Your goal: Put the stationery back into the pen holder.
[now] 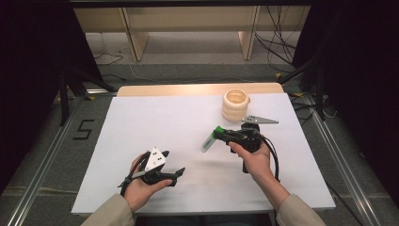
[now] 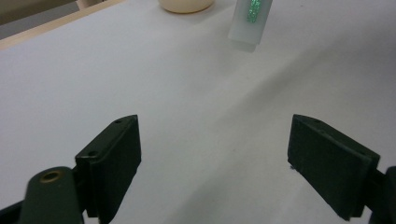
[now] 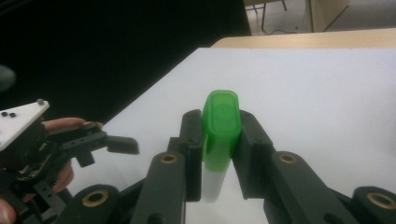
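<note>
In your left gripper view the top edge cuts off the tube [image 2: 250,21]: you see its lower white end and a blurred green patch, not the cap. The same edge crops the cream ring stack [image 2: 187,4] to a sliver of its base. In your right gripper view the pads hide the sides of the tube's green cap [image 3: 220,123], and its white body drops out of sight between the jaw arms. The left gripper [image 3: 100,142] there is cut by the left edge. In the high view, your right hand [image 1: 256,160] covers the right gripper's [image 1: 217,134] handle.
</note>
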Demonstrator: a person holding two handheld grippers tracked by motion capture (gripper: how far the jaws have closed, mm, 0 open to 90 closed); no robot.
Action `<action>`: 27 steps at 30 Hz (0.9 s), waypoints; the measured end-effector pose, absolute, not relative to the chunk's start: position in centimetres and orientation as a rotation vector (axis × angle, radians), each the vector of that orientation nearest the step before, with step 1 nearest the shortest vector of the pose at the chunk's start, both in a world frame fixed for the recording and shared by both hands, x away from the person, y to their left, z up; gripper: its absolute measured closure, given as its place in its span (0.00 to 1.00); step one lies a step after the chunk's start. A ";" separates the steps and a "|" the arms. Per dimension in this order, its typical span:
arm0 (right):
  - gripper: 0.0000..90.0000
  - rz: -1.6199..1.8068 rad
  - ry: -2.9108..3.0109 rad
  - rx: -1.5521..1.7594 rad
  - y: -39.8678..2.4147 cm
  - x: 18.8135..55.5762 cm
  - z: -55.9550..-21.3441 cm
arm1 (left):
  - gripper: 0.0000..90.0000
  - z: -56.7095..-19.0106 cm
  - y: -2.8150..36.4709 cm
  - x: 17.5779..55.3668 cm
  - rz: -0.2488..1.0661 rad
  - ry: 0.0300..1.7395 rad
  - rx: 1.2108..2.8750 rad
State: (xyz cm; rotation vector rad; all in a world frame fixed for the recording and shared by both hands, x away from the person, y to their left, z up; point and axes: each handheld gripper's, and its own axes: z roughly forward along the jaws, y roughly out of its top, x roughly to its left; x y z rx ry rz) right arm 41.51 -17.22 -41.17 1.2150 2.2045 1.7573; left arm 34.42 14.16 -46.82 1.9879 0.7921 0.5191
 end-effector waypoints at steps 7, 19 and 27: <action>0.83 1.700 2.176 1.197 -17.5 41.7 -40.9 | 0.20 -47.0 15.6 34.1 0.534 0.827 1.984; 0.83 1.627 2.107 1.168 -18.3 42.1 -40.1 | 0.20 -47.2 16.5 34.0 0.543 0.859 1.980; 0.83 1.591 2.077 1.155 -18.6 42.4 -39.8 | 0.20 -47.3 16.8 34.0 0.544 0.862 1.982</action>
